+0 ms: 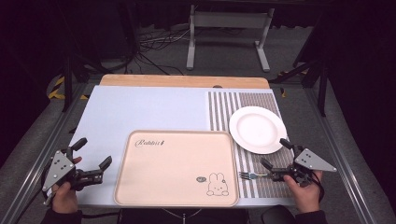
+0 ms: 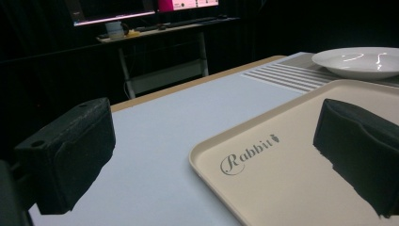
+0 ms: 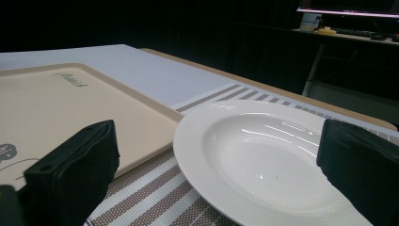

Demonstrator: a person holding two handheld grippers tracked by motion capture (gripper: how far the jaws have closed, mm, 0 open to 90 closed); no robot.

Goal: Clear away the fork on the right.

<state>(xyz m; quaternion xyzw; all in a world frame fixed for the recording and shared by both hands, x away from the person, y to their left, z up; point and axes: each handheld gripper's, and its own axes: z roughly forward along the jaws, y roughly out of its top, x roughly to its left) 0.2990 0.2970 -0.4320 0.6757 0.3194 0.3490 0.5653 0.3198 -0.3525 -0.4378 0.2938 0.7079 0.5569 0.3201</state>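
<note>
Now, at the desk [image 1: 140, 107]:
Left gripper [image 1: 93, 161]: its jaws stand wide apart with nothing between them. It sits just left of the tray, near the front edge of the desk.
Right gripper [image 1: 273, 154]: its jaws are spread wide too, and hold nothing. It sits by the front of the plate, over the striped mat.
Plate [image 1: 258, 129]: white and round, lying flat on the striped mat [image 1: 224, 109], just right of the tray.
Fork [image 1: 252, 176]: small, lying on the mat near the right gripper, beside the tray.
Tray [image 1: 140, 186]: tan, flat, with a rabbit drawing in one corner.
</note>
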